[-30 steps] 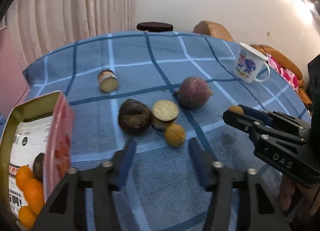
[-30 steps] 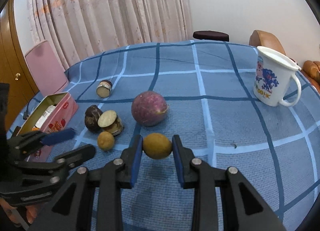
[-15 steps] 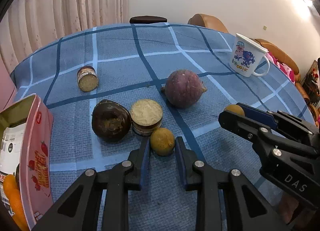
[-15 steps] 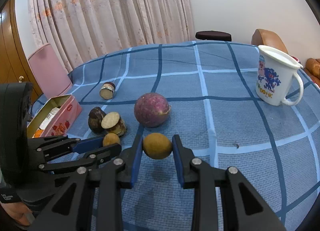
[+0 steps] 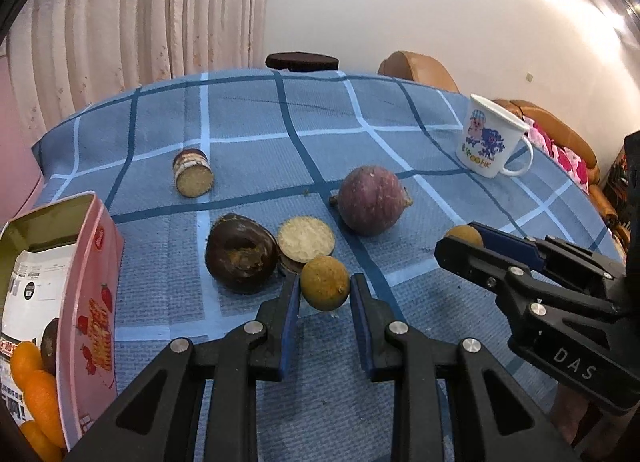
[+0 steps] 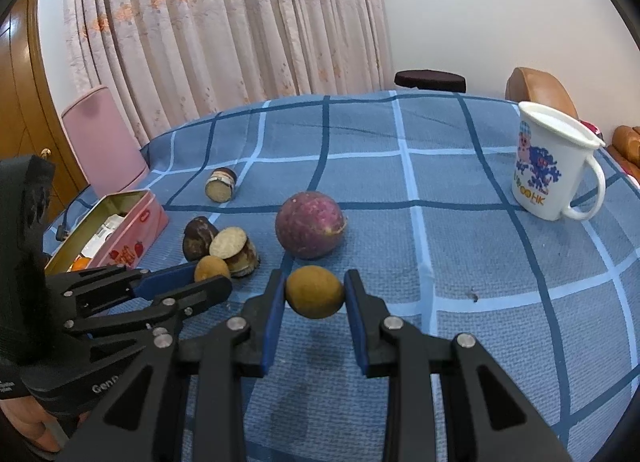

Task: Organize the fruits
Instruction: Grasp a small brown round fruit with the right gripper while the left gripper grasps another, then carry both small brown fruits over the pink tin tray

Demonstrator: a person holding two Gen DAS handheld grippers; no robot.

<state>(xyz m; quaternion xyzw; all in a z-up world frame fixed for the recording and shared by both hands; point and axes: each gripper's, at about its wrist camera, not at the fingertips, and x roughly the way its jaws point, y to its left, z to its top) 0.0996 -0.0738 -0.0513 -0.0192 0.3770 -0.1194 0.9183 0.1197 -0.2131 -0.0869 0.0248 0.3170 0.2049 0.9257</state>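
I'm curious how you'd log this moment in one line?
left gripper: shut on longan | right gripper: shut on second longan | tin: open

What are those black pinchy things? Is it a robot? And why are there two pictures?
No robot: a person holds two claws, each with a camera looking along its fingers. So one picture is from the left claw, one from the right claw. Each is shut on a small brown fruit: the left fruit, the right fruit. On the blue checked cloth lie a big purple fruit, a dark fruit, a white mug and a pink tin.
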